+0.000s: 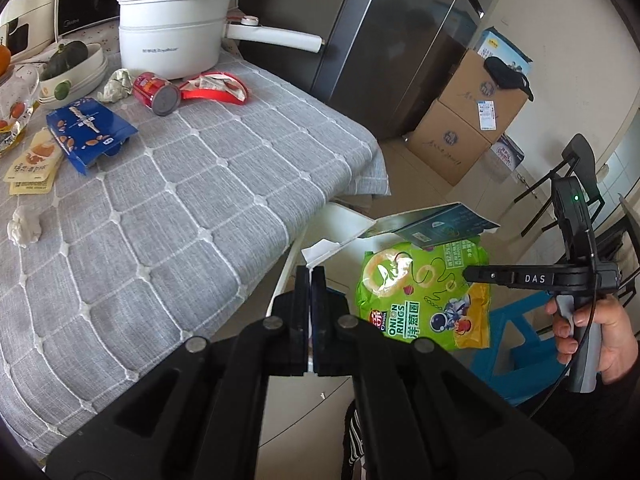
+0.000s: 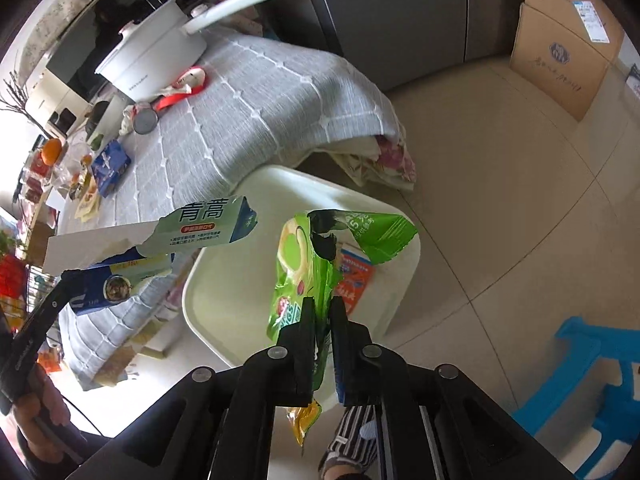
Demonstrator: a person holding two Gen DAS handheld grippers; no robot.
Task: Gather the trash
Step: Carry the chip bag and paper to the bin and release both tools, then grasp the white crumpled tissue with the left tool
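My left gripper (image 1: 311, 270) is shut on a torn flat carton (image 2: 160, 236), white inside and green and blue outside, whose edge (image 1: 440, 224) shows ahead. It hangs over the white trash bin (image 2: 384, 208) beside the table. My right gripper (image 2: 322, 304) is shut on a green onion-rings snack bag (image 1: 424, 292), held above the same bin; the bag also shows in the right wrist view (image 2: 304, 264). In the left wrist view the right gripper (image 1: 468, 274) comes in from the right. A red and white wrapper (image 2: 354, 280) lies in the bin.
On the grey quilted table (image 1: 192, 200) lie a blue snack box (image 1: 88, 128), a red can (image 1: 156, 92), a red wrapper (image 1: 216, 86), crumpled tissues (image 1: 24, 226), yellow sachets (image 1: 32, 164) and a white pot (image 1: 172, 36). Cardboard boxes (image 1: 468, 120) and a blue stool (image 2: 592, 392) stand on the floor.
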